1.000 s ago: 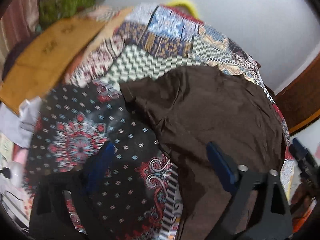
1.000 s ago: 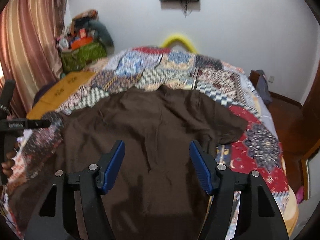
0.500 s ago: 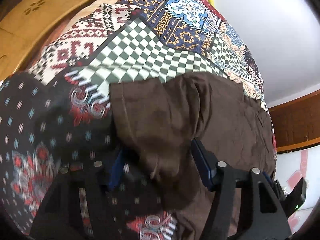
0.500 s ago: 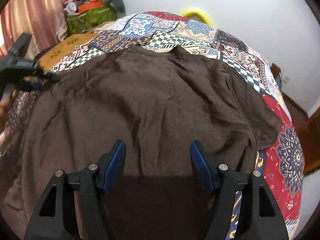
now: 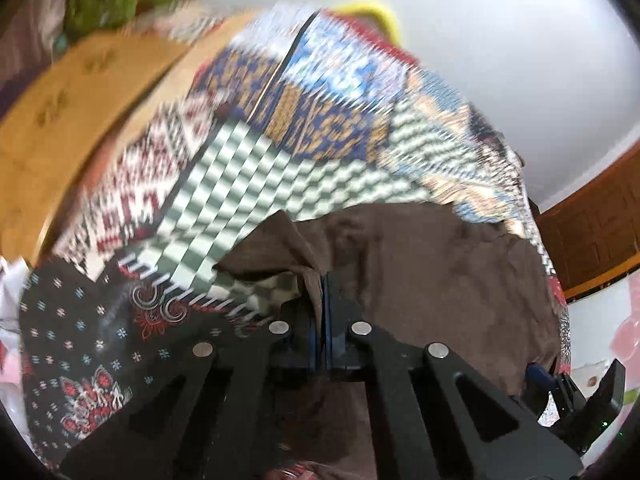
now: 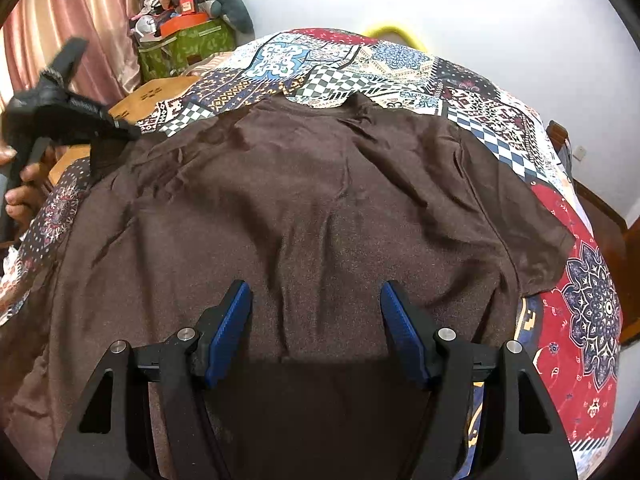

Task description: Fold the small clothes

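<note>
A dark brown short-sleeved shirt (image 6: pixel 320 208) lies spread flat on a patchwork bedspread (image 6: pixel 472 96). My left gripper (image 5: pixel 323 292) is shut on the shirt's left sleeve (image 5: pixel 276 252), whose edge is lifted a little off the bedspread; it also shows at the far left of the right wrist view (image 6: pixel 112 136). My right gripper (image 6: pixel 316 312) is open and empty, low over the shirt's lower middle. The rest of the shirt (image 5: pixel 440 272) spreads to the right in the left wrist view.
A wooden board (image 5: pixel 72 112) runs along the bed's left side. A green bag with clutter (image 6: pixel 184 44) stands by the curtain at the back left. A yellow object (image 6: pixel 388 30) lies behind the bed. The white wall is behind.
My left gripper has closed on the left sleeve and lifted its edge. My right gripper stays open over the shirt, barely moved.
</note>
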`<state>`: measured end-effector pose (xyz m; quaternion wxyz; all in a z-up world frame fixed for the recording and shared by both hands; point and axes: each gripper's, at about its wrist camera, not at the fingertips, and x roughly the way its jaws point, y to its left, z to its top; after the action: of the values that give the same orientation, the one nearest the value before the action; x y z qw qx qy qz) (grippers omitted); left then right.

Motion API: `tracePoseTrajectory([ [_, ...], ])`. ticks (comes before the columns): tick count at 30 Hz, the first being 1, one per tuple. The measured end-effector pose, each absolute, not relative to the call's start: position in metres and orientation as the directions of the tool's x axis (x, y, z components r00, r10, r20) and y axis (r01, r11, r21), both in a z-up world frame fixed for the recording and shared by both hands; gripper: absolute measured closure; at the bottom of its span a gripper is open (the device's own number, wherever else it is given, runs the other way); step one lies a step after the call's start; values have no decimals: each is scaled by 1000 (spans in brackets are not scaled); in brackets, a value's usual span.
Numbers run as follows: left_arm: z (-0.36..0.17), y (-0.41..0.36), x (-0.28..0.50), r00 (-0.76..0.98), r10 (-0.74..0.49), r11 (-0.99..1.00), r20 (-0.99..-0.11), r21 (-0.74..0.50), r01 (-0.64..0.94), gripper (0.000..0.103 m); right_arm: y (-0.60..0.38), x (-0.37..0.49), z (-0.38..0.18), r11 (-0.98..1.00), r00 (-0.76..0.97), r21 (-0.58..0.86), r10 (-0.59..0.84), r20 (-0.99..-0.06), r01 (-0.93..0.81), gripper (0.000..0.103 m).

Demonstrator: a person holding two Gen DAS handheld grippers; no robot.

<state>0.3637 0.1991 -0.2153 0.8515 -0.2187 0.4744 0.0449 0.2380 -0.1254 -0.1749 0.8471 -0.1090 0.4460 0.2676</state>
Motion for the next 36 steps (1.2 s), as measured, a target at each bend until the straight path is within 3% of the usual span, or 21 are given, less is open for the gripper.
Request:
tracePoseTrajectory([
  [5, -174, 136, 361, 600, -107, 967, -793, -222, -121, 102, -126, 239, -176, 834, 464, 57, 360, -809, -549, 38],
  [8, -174, 96, 363, 577, -192, 971, -794, -240, -8, 102, -128, 237, -172, 841, 464, 68, 363, -808, -537, 38],
  [16, -181, 77, 352, 565, -171, 978, -807, -211, -4, 99, -150, 229, -141, 848, 495, 86, 384, -780, -522, 38],
  [19, -168, 106, 341, 597, -108, 978, -795, -192, -79, 77, -156, 225, -135, 849, 494, 88, 384, -780, -521, 38],
  [21, -164, 131, 334, 608, -31, 979, -793, -147, -141, 49, -159, 223, -132, 851, 501, 87, 384, -775, -518, 38],
  [23, -169, 152, 329, 602, 16, 976, -799, -117, -181, 46, -159, 222, -133, 852, 497, 99, 390, -775, -514, 37],
  [27, -208, 176, 328, 466, -61, 967, -883, -168, -192, 46, -150, 224, -142, 851, 462, 139, 404, -790, -506, 37],
  [32, -242, 170, 330, 433, -83, 965, -898, -181, -190, 47, -133, 224, -150, 839, 414, 180, 426, -804, -514, 37],
  [34, -245, 165, 335, 441, -43, 974, -896, -137, -182, 69, -125, 224, -149, 831, 406, 175, 428, -808, -528, 37],
  [35, -248, 159, 340, 436, -17, 982, -900, -98, -163, 89, -123, 223, -147, 828, 406, 169, 427, -808, -535, 37],
  [36, -248, 152, 343, 438, 21, 988, -899, -47, -144, 92, -120, 223, -146, 825, 406, 161, 424, -810, -541, 37],
])
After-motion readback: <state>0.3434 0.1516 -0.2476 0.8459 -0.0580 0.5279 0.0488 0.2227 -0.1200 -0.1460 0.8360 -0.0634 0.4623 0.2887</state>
